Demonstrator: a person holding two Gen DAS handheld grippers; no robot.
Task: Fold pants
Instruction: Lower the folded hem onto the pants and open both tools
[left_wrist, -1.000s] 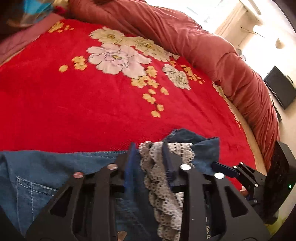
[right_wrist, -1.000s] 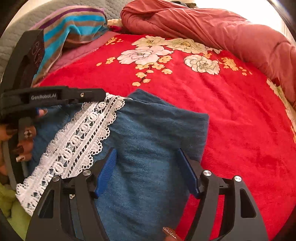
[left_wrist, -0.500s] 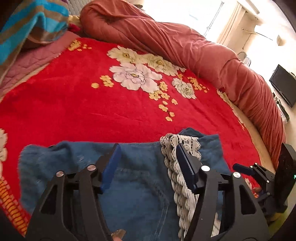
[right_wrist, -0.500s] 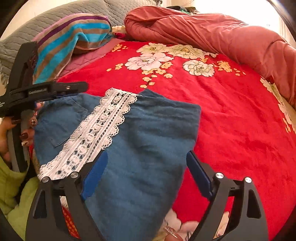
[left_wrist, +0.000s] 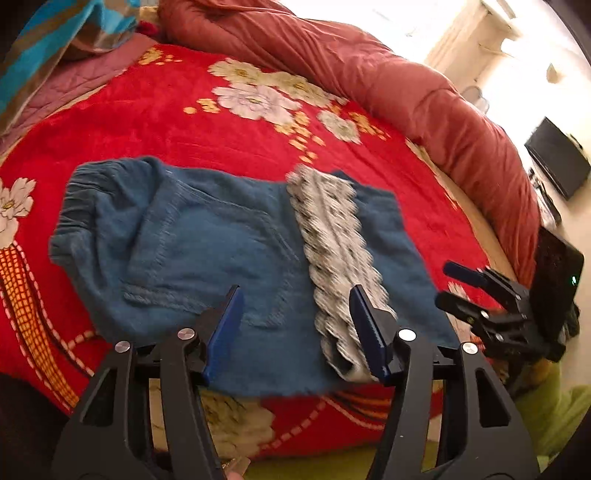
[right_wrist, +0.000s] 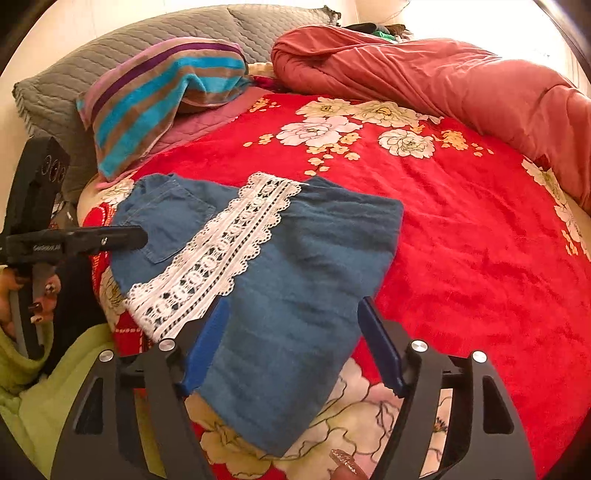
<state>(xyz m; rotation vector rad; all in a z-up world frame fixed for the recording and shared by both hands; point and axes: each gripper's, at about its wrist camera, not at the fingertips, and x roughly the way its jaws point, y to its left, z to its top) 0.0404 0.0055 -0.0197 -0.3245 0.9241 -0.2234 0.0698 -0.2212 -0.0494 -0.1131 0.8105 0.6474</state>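
Note:
The blue denim pants (left_wrist: 207, 251) lie folded into a compact rectangle on the red floral bedspread (left_wrist: 155, 122), with a white lace trim band (left_wrist: 332, 240) running across the top. They also show in the right wrist view (right_wrist: 295, 280), lace (right_wrist: 218, 258) on the left part. My left gripper (left_wrist: 295, 328) is open and empty, raised above the near edge of the pants. My right gripper (right_wrist: 291, 339) is open and empty above the pants' near right corner. The right gripper shows in the left wrist view (left_wrist: 458, 288); the left one shows in the right wrist view (right_wrist: 110, 236).
A rolled salmon-red duvet (right_wrist: 443, 77) lies along the far and right side of the bed. A striped blanket (right_wrist: 159, 96) and a grey quilted pillow (right_wrist: 74, 74) sit at the far left. A dark screen (left_wrist: 557, 158) stands off the bed to the right.
My left gripper opened off the lace edge and pulled back and up. The right gripper also drew back. The folded pants now lie flat on the bed, free of both.

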